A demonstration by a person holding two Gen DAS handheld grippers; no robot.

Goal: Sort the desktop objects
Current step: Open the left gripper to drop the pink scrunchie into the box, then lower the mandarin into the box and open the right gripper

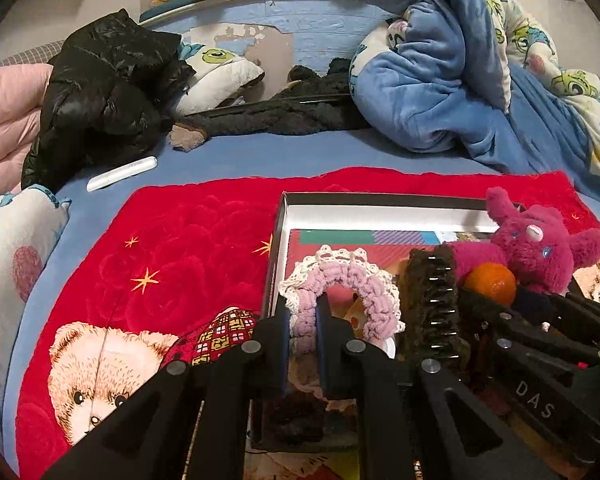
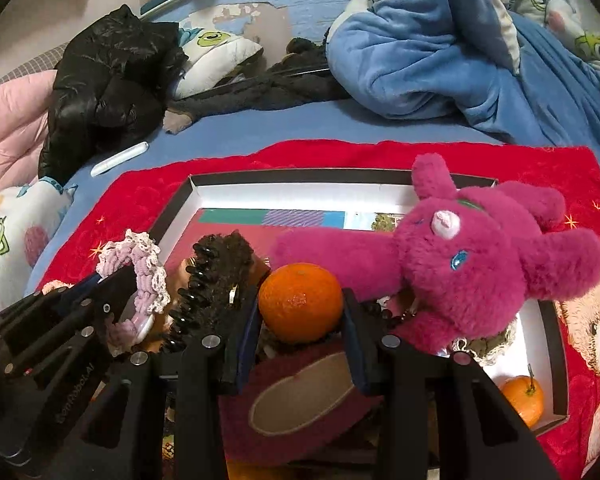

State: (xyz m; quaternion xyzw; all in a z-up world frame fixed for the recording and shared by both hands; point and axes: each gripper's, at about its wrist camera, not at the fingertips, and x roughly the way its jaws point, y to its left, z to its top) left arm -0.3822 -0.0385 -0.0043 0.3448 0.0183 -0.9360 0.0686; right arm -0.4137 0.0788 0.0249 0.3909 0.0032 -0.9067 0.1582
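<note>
A shallow box [image 1: 380, 200] [image 2: 300, 178] with white walls lies on a red blanket [image 1: 188, 240]. My left gripper [image 1: 304, 312] is shut on a pink crocheted scrunchie [image 1: 360, 276] [image 2: 148, 276] over the box's left side. My right gripper [image 2: 300, 312] is shut on an orange [image 2: 300, 300] [image 1: 492, 282] above the box's middle. A magenta plush toy [image 2: 480, 256] [image 1: 540, 248] lies in the box to the right. Between the grippers stands a dark furry hair clip [image 1: 432, 300] [image 2: 216, 276] with black teeth.
A second orange [image 2: 522, 398] sits in the box's near right corner. Behind the blanket on the blue bed lie a white tube [image 1: 122, 173], a black puffy jacket [image 1: 104, 92] and a heaped blue quilt [image 1: 460, 72]. A dark red slipper [image 2: 300, 396] lies under my right gripper.
</note>
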